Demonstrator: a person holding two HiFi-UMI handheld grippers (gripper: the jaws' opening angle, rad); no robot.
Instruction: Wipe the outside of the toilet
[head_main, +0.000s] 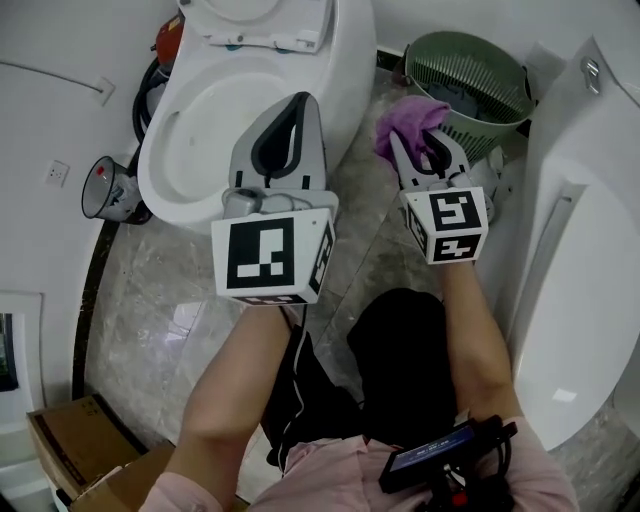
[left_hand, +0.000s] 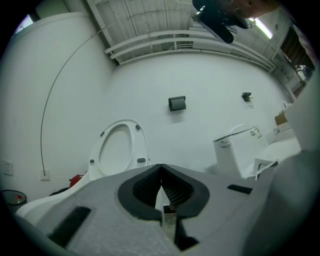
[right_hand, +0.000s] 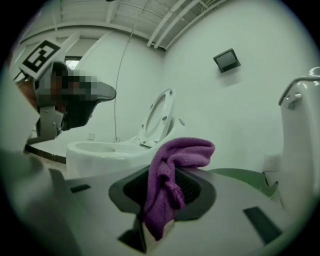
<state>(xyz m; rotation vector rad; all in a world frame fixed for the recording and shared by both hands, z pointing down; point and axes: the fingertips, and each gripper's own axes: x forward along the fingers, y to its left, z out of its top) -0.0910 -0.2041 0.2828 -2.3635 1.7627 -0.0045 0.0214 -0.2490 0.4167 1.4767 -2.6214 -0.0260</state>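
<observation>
With the purple cloth (head_main: 405, 122) pinched in the right gripper (head_main: 432, 160) beside the outer wall of the toilet (head_main: 345, 70), and the left gripper (head_main: 297, 105) pressed together, empty, above its bowl (head_main: 205, 115), we judge that wiping has not yet begun.

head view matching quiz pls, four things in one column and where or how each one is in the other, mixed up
1 purple cloth
2 green basket
3 cardboard box
4 left tool

a shut, empty
b lower left corner of view
c clamped in right tool
d just beyond right tool

Pairs: 1-c, 2-d, 3-b, 4-a
</observation>
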